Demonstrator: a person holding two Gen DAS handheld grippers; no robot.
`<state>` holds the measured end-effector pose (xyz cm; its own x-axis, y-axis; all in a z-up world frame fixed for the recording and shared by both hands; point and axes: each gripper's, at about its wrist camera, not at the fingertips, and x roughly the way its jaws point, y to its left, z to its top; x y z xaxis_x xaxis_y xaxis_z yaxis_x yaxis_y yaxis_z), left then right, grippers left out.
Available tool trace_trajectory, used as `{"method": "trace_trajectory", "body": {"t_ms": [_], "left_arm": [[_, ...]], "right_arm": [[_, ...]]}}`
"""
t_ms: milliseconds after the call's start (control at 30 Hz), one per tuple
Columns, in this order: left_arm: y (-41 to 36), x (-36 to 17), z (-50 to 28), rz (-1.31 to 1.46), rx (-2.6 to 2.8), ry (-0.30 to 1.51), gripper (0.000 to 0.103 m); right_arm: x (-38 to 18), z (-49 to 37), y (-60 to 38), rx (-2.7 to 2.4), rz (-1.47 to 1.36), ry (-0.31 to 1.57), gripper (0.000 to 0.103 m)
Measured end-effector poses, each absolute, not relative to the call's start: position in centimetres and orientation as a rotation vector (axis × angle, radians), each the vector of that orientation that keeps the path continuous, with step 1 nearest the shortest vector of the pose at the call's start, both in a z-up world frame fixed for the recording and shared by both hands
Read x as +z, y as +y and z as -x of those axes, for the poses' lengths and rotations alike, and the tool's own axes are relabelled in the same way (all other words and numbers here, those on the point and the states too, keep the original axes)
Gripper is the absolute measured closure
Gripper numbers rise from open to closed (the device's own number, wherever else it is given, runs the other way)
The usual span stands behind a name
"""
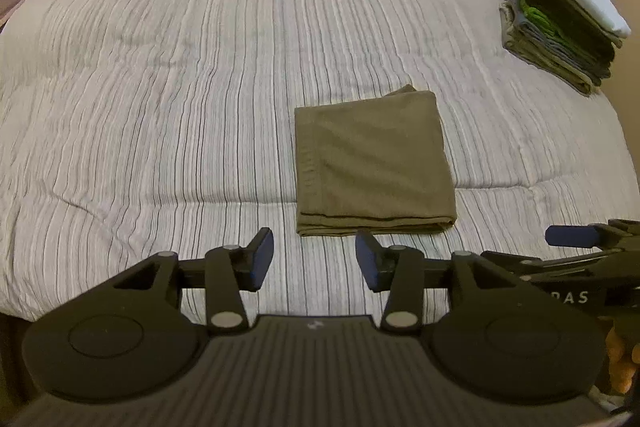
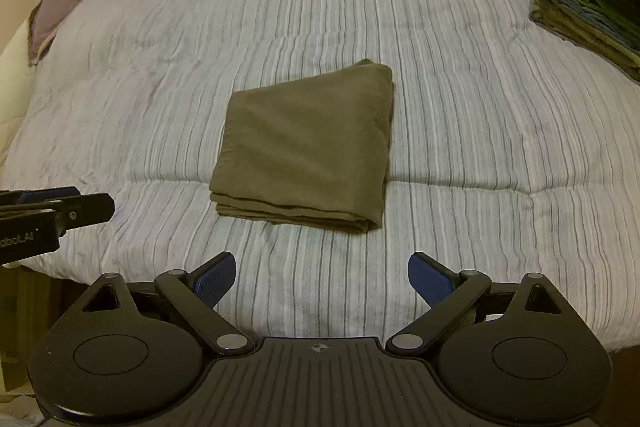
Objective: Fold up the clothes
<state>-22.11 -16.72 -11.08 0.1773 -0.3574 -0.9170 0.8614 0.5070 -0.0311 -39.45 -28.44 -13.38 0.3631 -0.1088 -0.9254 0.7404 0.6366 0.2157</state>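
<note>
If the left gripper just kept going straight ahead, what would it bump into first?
Most likely the folded olive cloth. The left gripper is open, empty and aimed at the cloth's near left edge, with only bare striped bedspread between them. Its height above the bed is unclear, so it might skim over instead.

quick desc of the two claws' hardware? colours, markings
Both match: the left claw and right claw are matte black, with round pivot discs, silver rivets, linkage arms and blue textured pads. A ribbed plate between the discs bears a small crosshair mark. White lettering on the side is partly cut off.
</note>
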Motion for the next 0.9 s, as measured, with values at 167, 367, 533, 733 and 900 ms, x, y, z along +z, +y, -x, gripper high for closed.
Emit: {"method": "trace_trajectory", "body": {"t_ms": [167,367,533,733,900], "left_arm": [[-16.7,-11.0,21.2,-0.603,-0.980,1.059,0.062],[-17.0,-10.3,19.9,-0.650,-1.029,1.037,0.061],[-17.4,-10.5,20.0,-0.676,-1.052,1.043,0.061],[-17.5,-11.2,21.1,-0.676,-1.043,1.065,0.060],[-17.5,-11.7,22.2,-0.663,-1.011,1.076,0.060]], "right_arm": [[-13.1,38.8,-27.8,-0.637,-0.717,1.064,0.008],[-12.7,38.0,-27.1,-0.672,-0.735,1.059,0.008],[-12.6,37.7,-26.7,-0.690,-0.744,1.063,0.008],[-12.8,38.3,-27.1,-0.671,-0.725,1.082,0.008],[-12.8,39.0,-27.7,-0.643,-0.695,1.085,0.008]]}}
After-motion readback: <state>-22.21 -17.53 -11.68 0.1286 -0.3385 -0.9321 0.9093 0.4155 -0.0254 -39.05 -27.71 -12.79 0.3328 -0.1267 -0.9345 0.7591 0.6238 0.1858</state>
